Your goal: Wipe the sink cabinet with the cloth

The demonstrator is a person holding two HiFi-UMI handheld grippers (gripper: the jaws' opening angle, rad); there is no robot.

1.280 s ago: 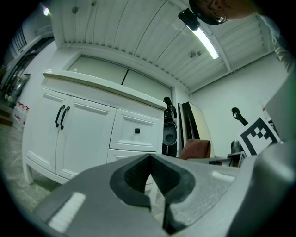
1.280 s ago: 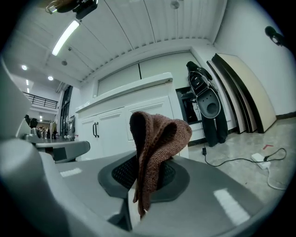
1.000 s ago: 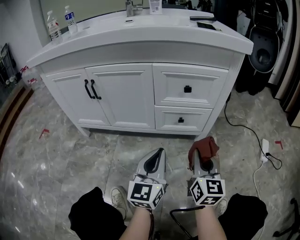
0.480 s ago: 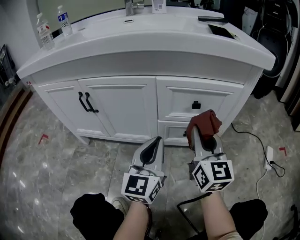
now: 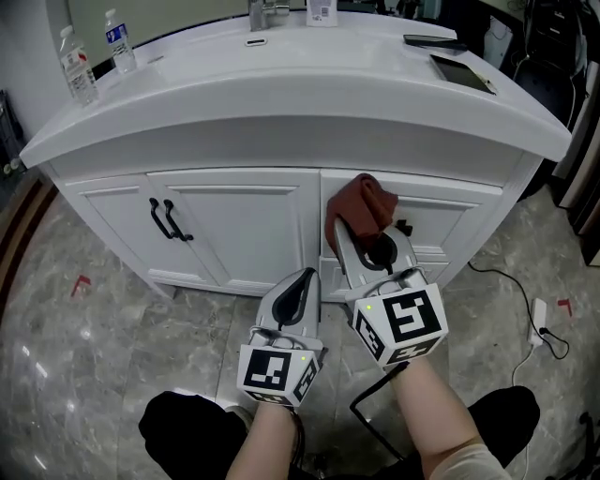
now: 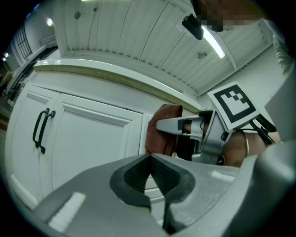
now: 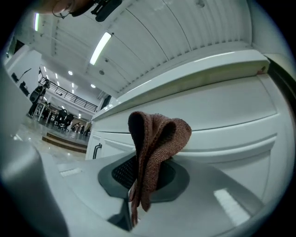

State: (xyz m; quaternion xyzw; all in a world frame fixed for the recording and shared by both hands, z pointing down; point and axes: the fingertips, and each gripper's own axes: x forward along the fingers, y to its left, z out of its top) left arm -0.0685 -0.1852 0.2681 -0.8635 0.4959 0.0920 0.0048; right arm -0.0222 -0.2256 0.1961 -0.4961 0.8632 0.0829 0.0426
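The white sink cabinet (image 5: 244, 234) stands in front of me, with two doors on the left and drawers on the right. My right gripper (image 5: 352, 225) is shut on a reddish-brown cloth (image 5: 364, 204), held up against the top drawer front just under the counter's edge. The same cloth (image 7: 157, 139) bulges out of the shut jaws in the right gripper view, and the cloth (image 6: 163, 129) shows beside the right gripper (image 6: 159, 126) in the left gripper view. My left gripper (image 5: 307, 279) is lower, shut on nothing, pointing at the cabinet's base.
Two water bottles (image 5: 94, 52) stand at the counter's back left. A tap (image 5: 262, 13) is at the back, and a dark flat device (image 5: 462, 72) lies on the right of the counter. Black door handles (image 5: 164, 220) stick out. A cable (image 5: 525, 300) lies on the marble floor.
My right gripper rose and moved forward and left with the cloth, from floor level up to the top drawer. The view has closed in on the cabinet. The left gripper hardly moved.
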